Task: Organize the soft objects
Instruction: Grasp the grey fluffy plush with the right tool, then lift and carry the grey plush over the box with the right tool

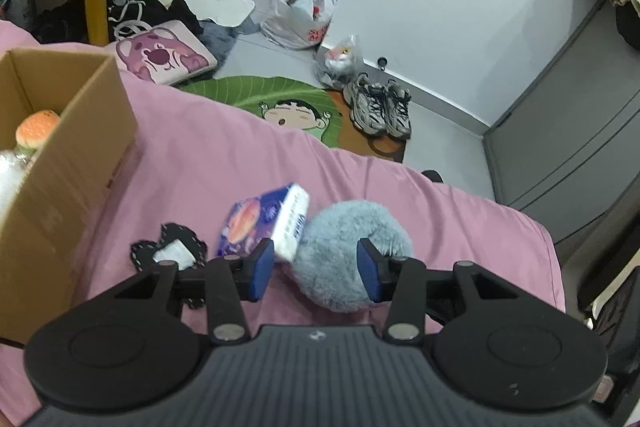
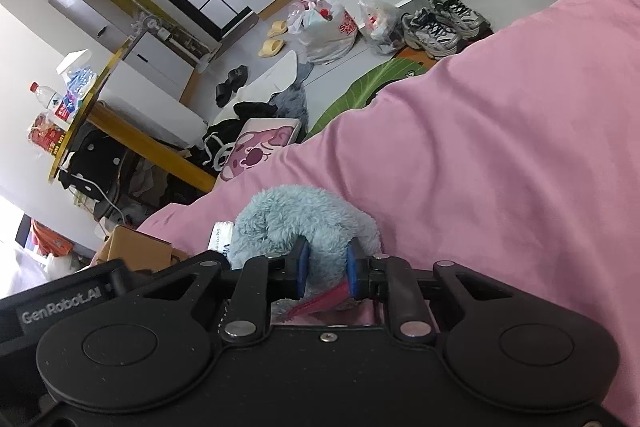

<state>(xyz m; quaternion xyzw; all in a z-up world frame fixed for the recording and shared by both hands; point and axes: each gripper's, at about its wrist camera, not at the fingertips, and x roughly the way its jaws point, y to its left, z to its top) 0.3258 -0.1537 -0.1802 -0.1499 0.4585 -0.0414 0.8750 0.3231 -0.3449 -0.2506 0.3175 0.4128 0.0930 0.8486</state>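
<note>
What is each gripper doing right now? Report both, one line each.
Left gripper: open, straddling the fluffy blue plush beside the tissue pack.
Right gripper: shut on the fluffy blue plush.

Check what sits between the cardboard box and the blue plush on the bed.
Left wrist view: a black heart-shaped patch and a tissue pack lie between the box and the plush.
</note>
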